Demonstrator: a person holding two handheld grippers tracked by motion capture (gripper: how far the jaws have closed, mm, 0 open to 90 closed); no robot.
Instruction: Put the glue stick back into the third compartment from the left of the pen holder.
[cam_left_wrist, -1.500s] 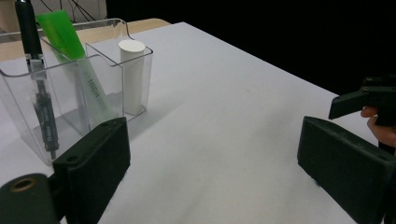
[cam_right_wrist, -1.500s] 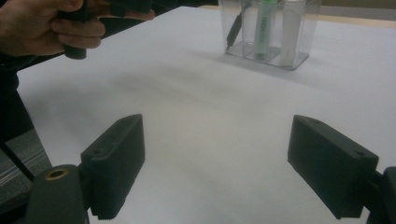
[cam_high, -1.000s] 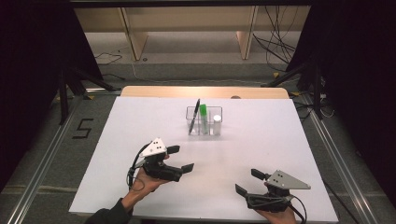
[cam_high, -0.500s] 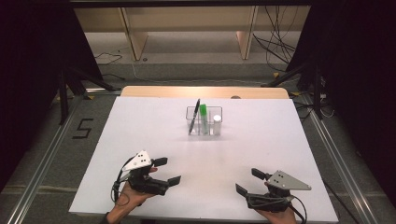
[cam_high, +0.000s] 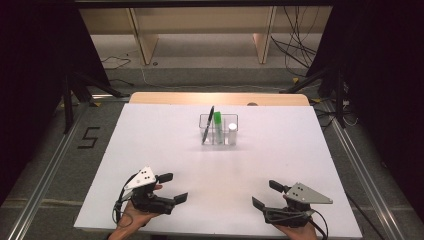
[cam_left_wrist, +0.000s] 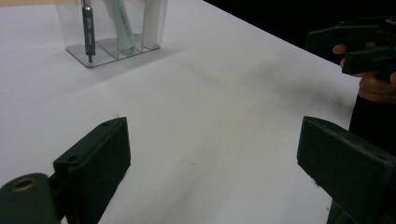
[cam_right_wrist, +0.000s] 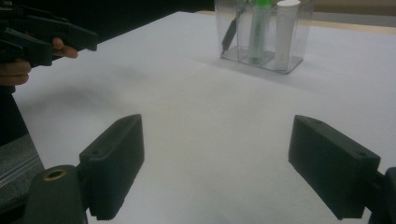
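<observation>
**A:** Where do your claws stand, starting at the left?

**B:** My left claw (cam_high: 172, 188) hovers low over the near left of the white surface (cam_high: 150, 135), jaws wide, gripping nothing. Farther up, at the middle, stands the clear three-compartment holder (cam_high: 219, 131), well apart from both claws. Its left cell has a black pen (cam_high: 208, 125) leaning, the middle one a green-capped marker (cam_high: 218, 126), the right one a white tube (cam_high: 232, 133). My right claw (cam_high: 265, 195) sits at the near right, also spread wide and empty.

**A:** What could go wrong from here?

**B:** I judge the holder light, so a jaw catching its wall on the way in could tip or slide it. The pen leans, so a pinch on its top might lever it against the rim.

**A:** Anything you can't make out?

**B:** In the left gripper view the tops of the three items are cut off. I can't read the marker's label, and whether the tube is capped is unclear.
</observation>
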